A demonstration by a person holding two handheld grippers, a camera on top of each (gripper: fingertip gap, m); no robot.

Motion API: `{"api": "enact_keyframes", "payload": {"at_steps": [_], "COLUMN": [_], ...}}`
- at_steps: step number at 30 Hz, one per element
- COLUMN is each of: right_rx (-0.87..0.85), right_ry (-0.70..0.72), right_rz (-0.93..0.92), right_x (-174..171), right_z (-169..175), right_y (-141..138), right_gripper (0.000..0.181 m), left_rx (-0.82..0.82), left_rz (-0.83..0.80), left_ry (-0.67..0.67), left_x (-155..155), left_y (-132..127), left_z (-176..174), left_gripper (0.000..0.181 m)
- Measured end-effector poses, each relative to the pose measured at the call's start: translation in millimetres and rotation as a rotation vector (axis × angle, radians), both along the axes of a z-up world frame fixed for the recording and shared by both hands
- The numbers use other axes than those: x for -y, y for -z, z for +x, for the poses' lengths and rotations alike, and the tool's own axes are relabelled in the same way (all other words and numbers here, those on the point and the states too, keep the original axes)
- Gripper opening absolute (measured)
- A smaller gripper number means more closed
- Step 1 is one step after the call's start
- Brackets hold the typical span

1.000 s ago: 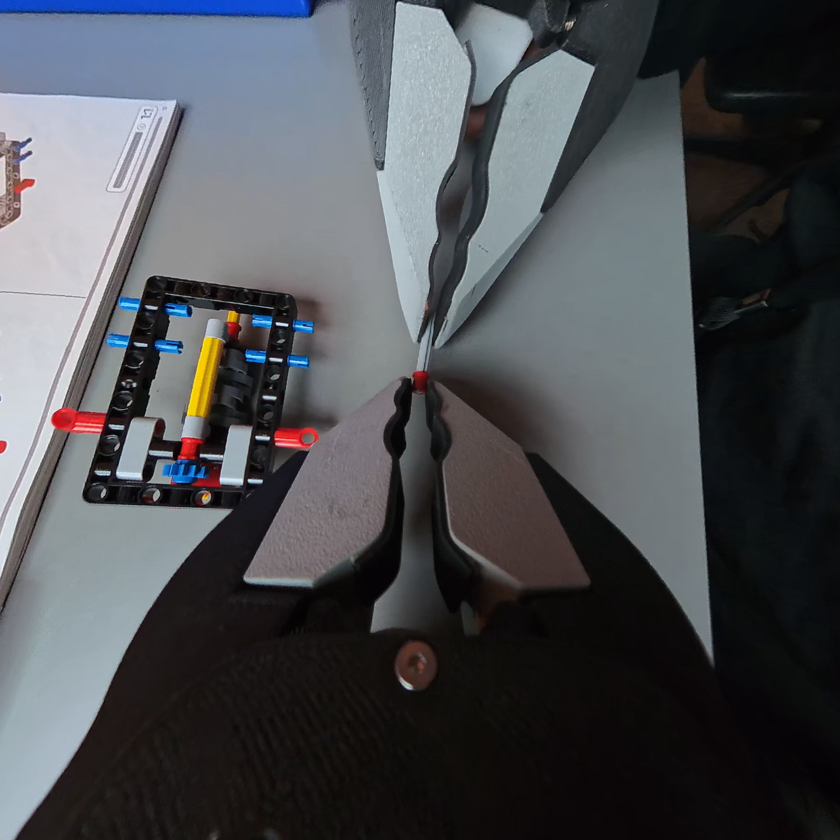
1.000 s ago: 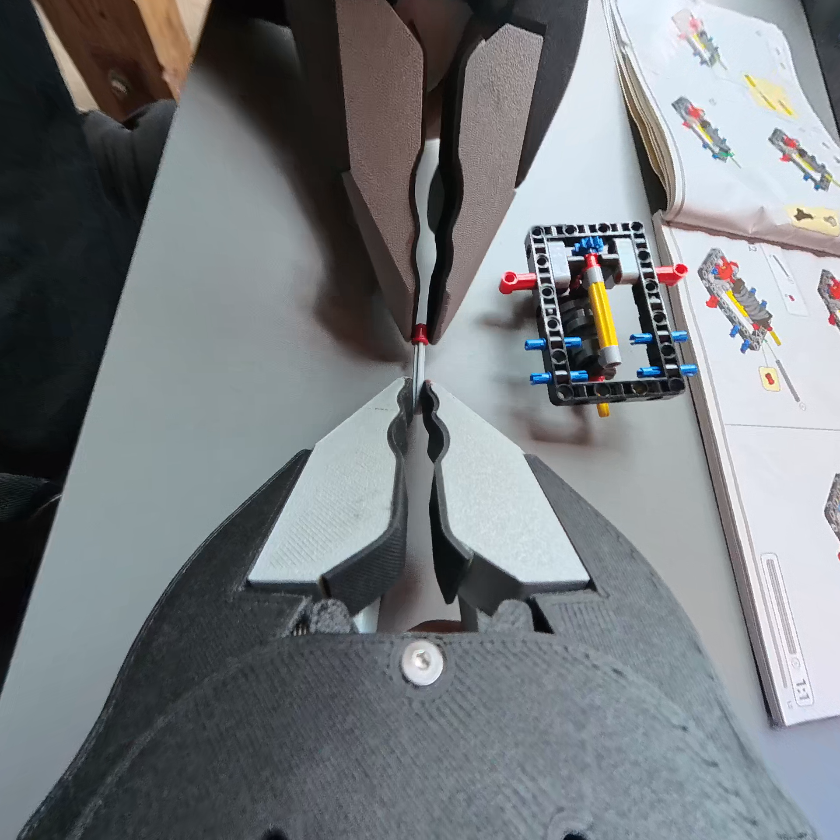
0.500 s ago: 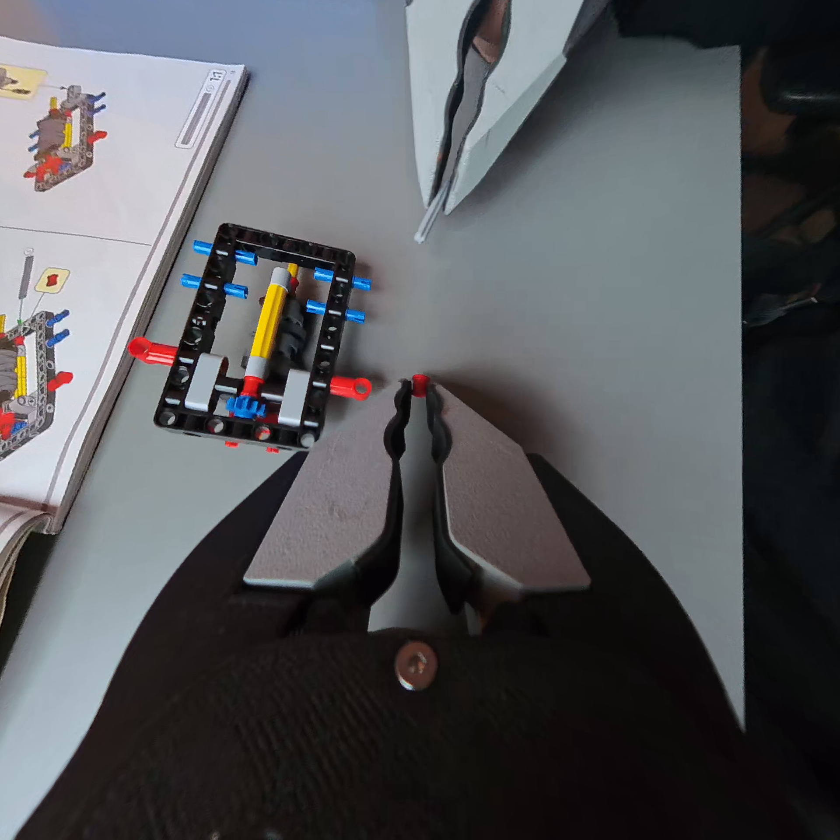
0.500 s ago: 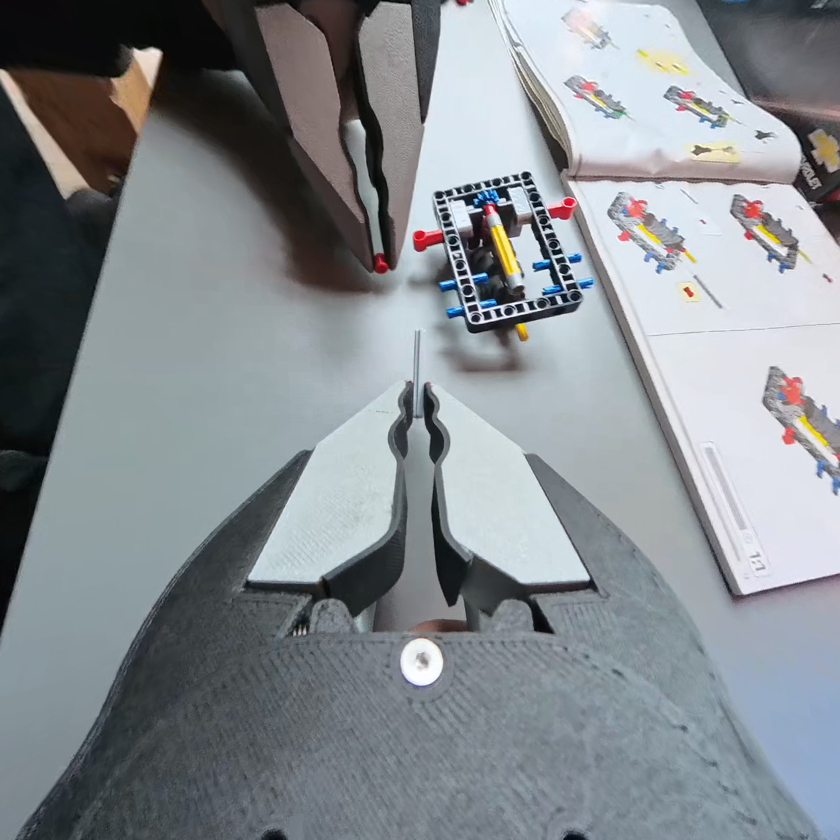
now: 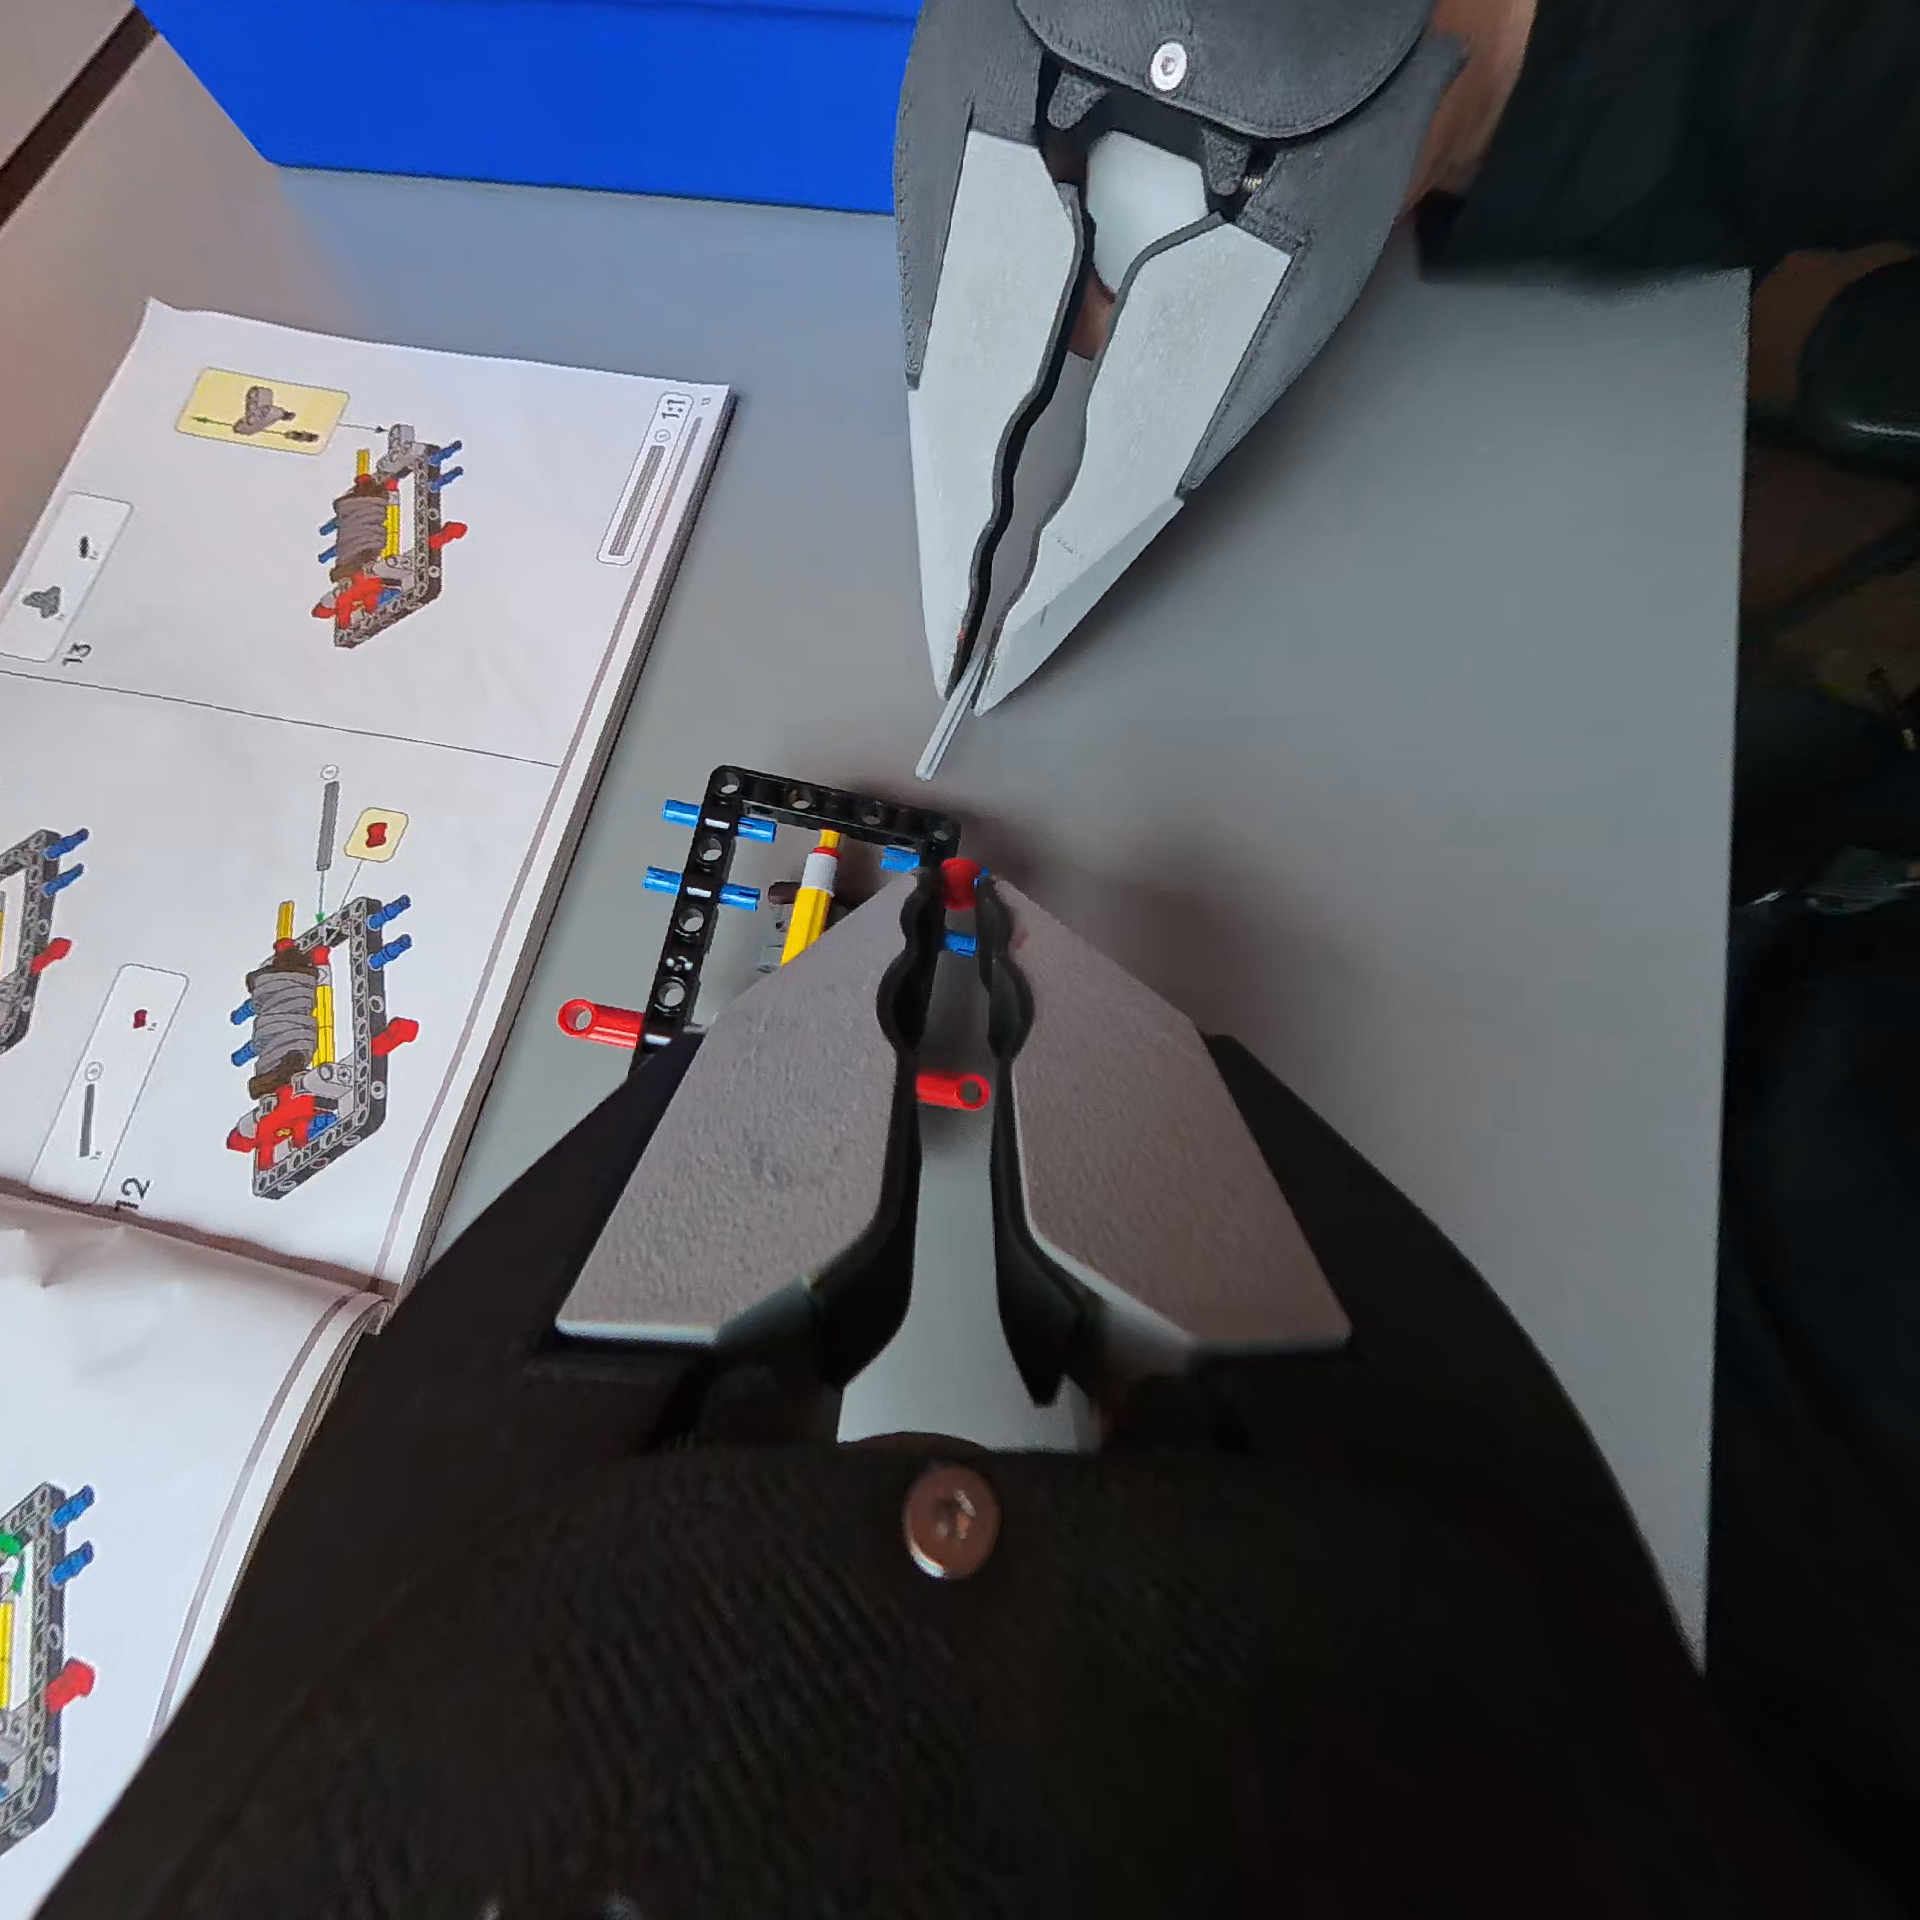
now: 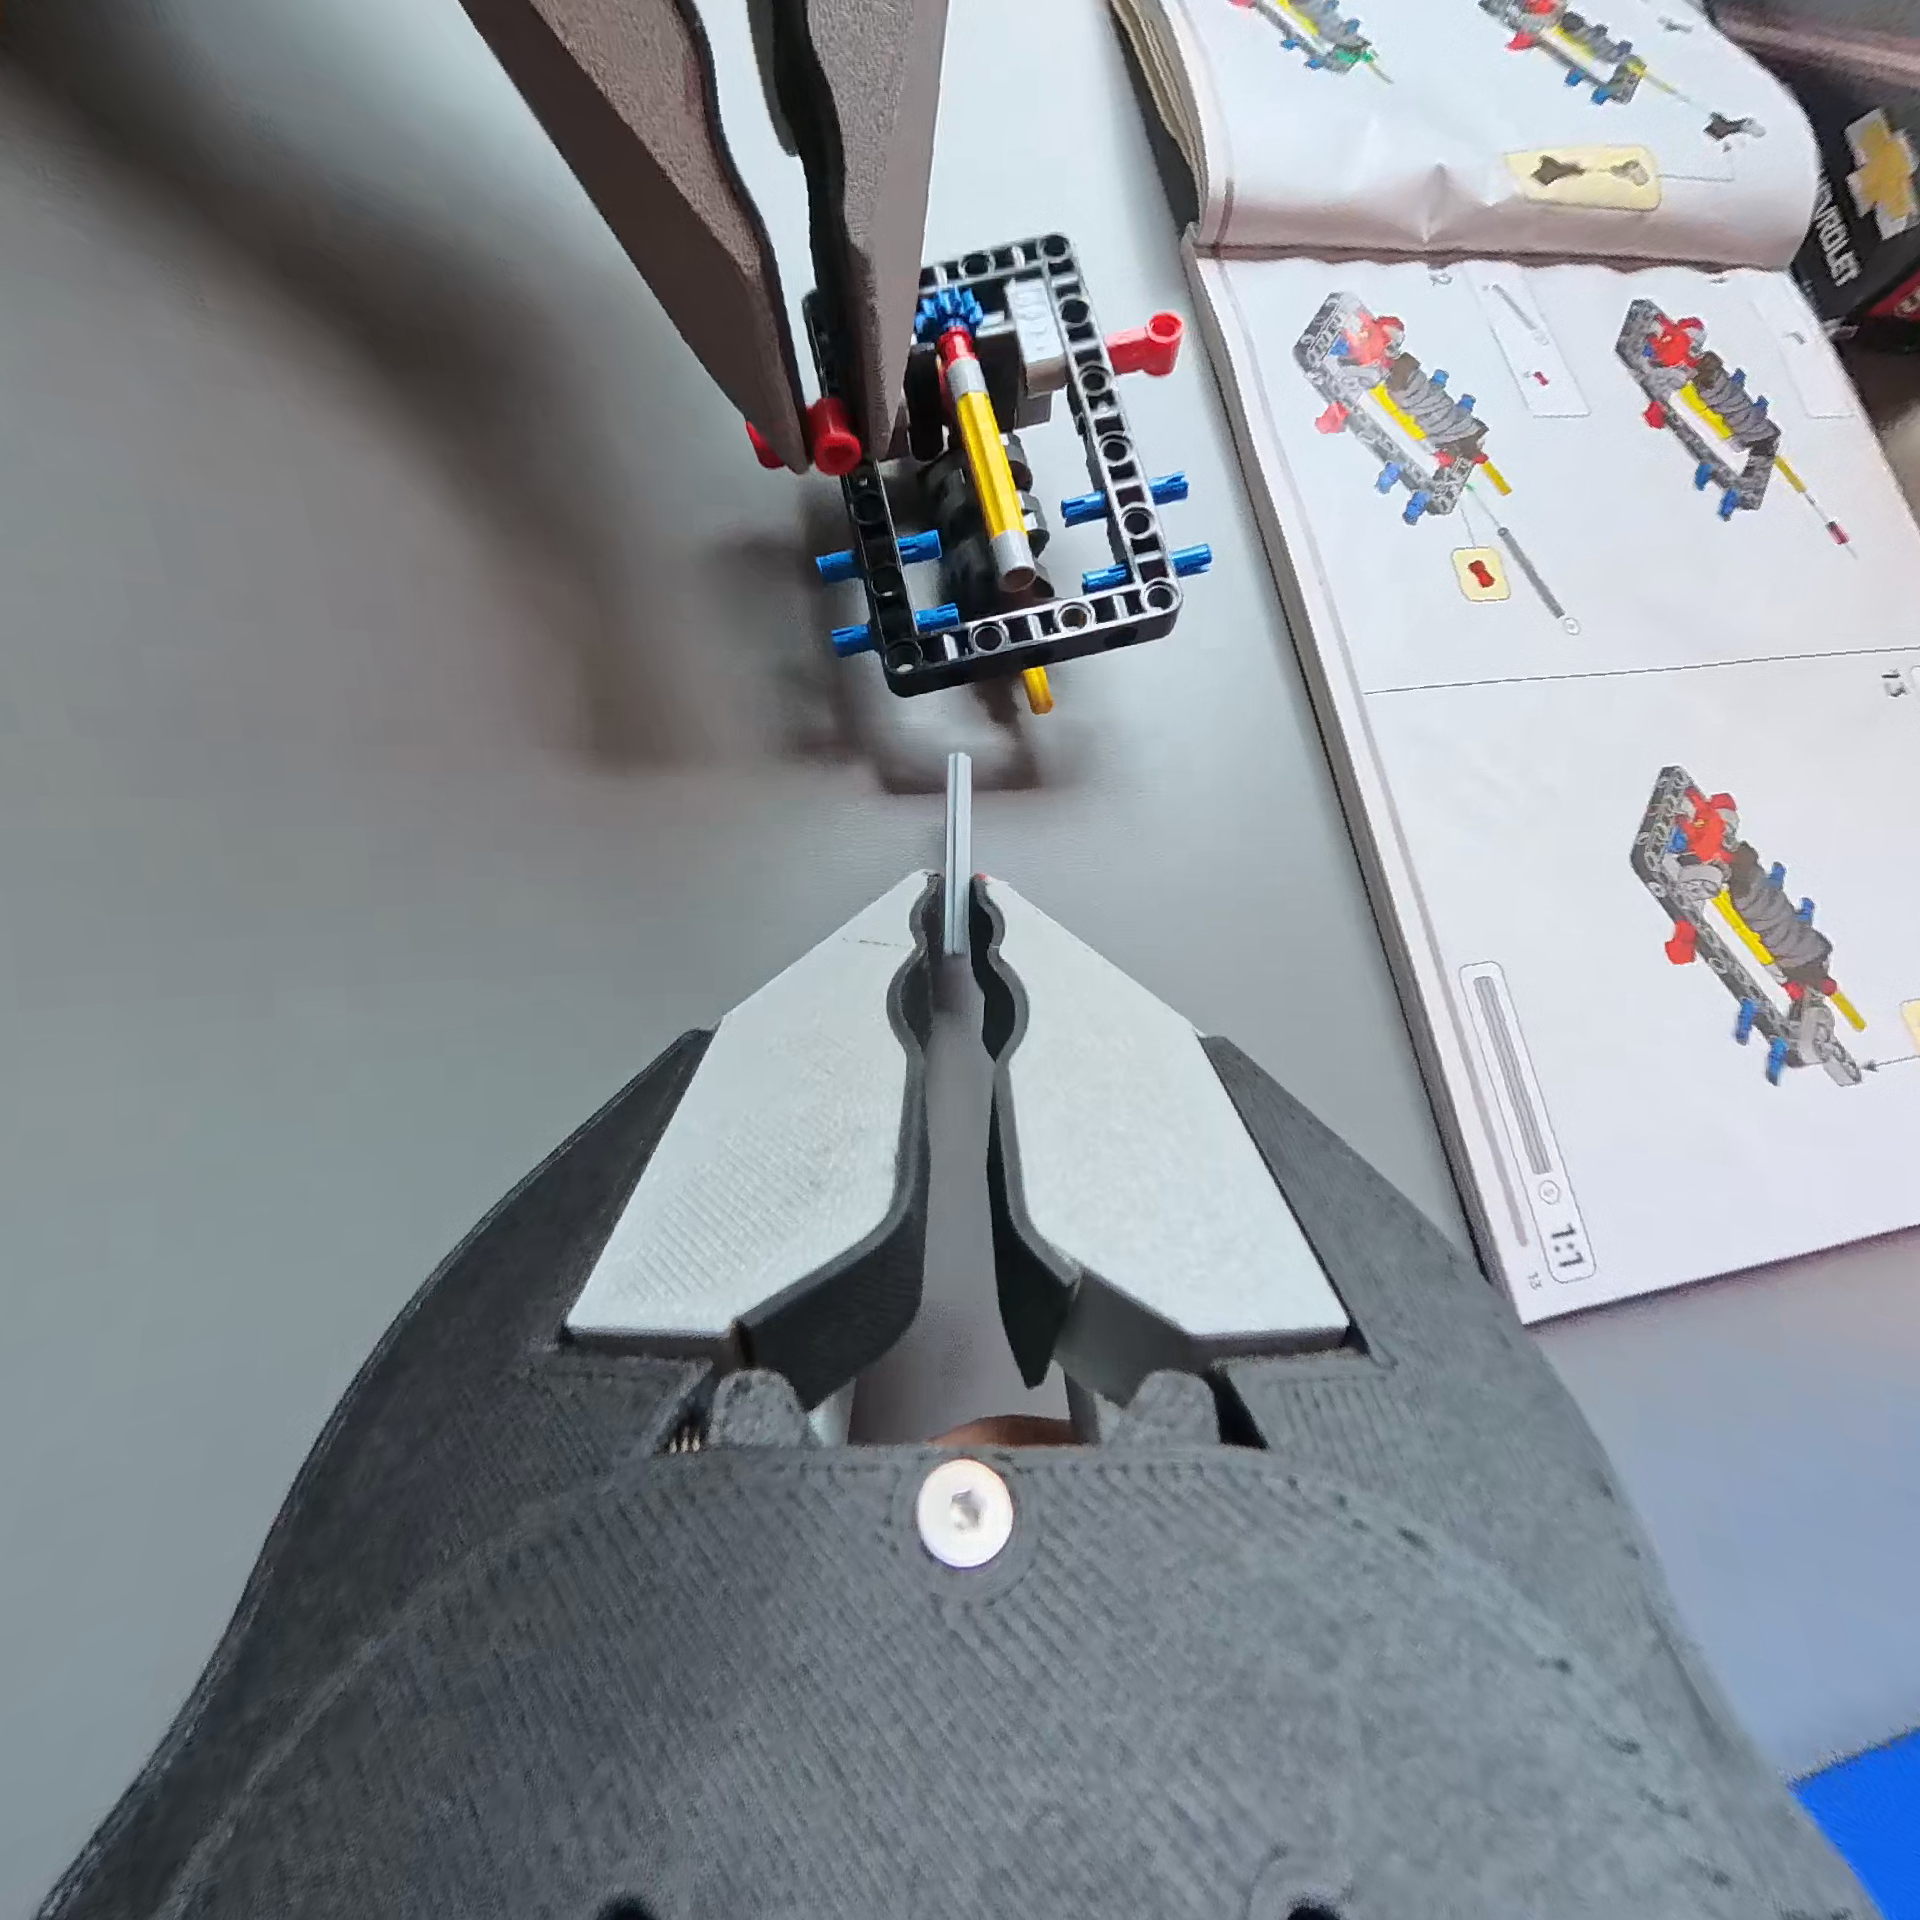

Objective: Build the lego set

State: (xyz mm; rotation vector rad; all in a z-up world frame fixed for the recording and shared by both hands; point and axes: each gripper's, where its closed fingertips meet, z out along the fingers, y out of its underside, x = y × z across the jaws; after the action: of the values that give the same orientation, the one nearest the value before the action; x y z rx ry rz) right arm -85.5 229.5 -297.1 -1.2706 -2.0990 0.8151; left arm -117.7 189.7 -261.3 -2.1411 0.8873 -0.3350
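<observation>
Left wrist view: my left gripper (image 5: 956,891) has its jaws pinched on a small red bush (image 5: 957,883) at the very tips. It sits over the frame's (image 5: 694,914) right side, hiding much of it. The frame is black, flat on the grey worktop (image 5: 1403,831), with blue pins (image 5: 681,812), a yellow axle (image 5: 812,904) inside and red pegs (image 5: 592,1020) sticking out of both long sides; one red peg shows between my jaws. The manual (image 5: 343,790) lies open just left of the frame. A blue box (image 5: 540,94) is at the far edge. The right gripper (image 5: 971,686) points down toward the frame's far corner, apart from it.

Right wrist view: my right gripper (image 6: 958,894) has jaws closed narrow on a thin grey axle (image 6: 958,821), which pokes forward out of the tips, aimed at the frame (image 6: 1127,520) and just short of it. The left gripper (image 6: 831,442) comes in from the top, red bush (image 6: 834,434) in its tips, at the frame's left side. The blue gear (image 6: 948,312) is at the frame's far end. The manual (image 6: 1621,727) is to the right, near the frame.
</observation>
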Motion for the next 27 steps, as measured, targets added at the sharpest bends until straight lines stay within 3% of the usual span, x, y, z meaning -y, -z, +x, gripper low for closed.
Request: {"api": "enact_keyframes", "payload": {"at_steps": [7, 27], "right_rx": [0.025, 0.001], "right_ry": [-0.014, -0.011], "right_rz": [-0.005, -0.016], "right_x": [0, -1], "right_z": [2, 3], "right_y": [9, 8], "right_gripper": [0.001, 0.001], "left_rx": [-0.007, -0.012], "left_rz": [-0.007, 0.034], "left_ry": [-0.06, -0.121], "left_x": [1, -4], "left_y": [8, -3], "left_z": [-7, -13], "left_gripper": [0.004, 0.005]}}
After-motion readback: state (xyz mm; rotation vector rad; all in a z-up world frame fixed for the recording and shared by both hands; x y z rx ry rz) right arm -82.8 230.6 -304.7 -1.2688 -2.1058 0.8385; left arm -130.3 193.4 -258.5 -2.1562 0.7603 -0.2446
